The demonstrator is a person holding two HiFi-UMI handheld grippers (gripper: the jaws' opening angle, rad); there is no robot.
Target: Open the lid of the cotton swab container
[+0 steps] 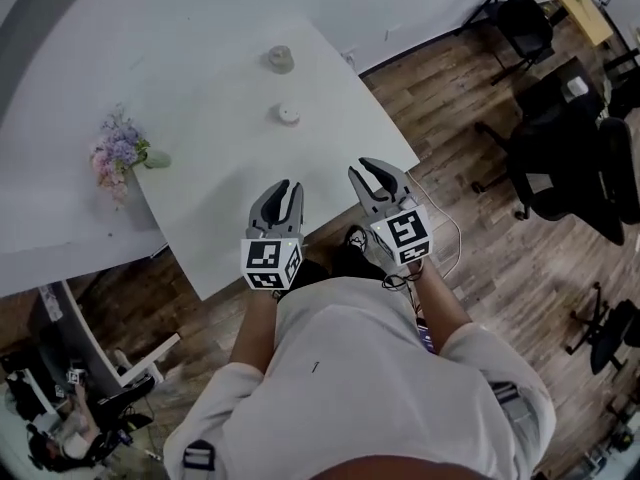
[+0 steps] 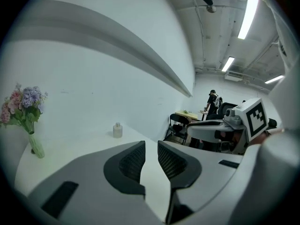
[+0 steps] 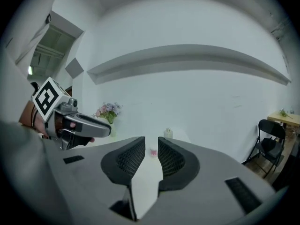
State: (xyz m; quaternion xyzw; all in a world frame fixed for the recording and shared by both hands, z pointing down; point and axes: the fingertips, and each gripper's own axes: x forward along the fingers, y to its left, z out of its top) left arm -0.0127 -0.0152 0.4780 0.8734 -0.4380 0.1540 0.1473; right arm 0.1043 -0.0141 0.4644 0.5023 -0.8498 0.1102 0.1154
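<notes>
Looking down, the left gripper (image 1: 291, 187) and right gripper (image 1: 373, 169) sit side by side at the white table's (image 1: 215, 218) near edge, both empty, with a small round container (image 1: 288, 114), a little bottle (image 1: 280, 59) and flowers (image 1: 118, 151) farther out.

Head camera sits high, staring steeply down onto the near edge of the desk (image 1: 230, 168). The left gripper (image 1: 284, 184) camera rides low at that edge, close above the top, looking almost level across to the far wall (image 2: 93, 102). The right gripper (image 1: 374, 171) camera runs alongside, facing the same way. All three share the flowers (image 1: 118, 153) and the small bottle (image 1: 280, 59), and each gripper camera catches the other gripper.
</notes>
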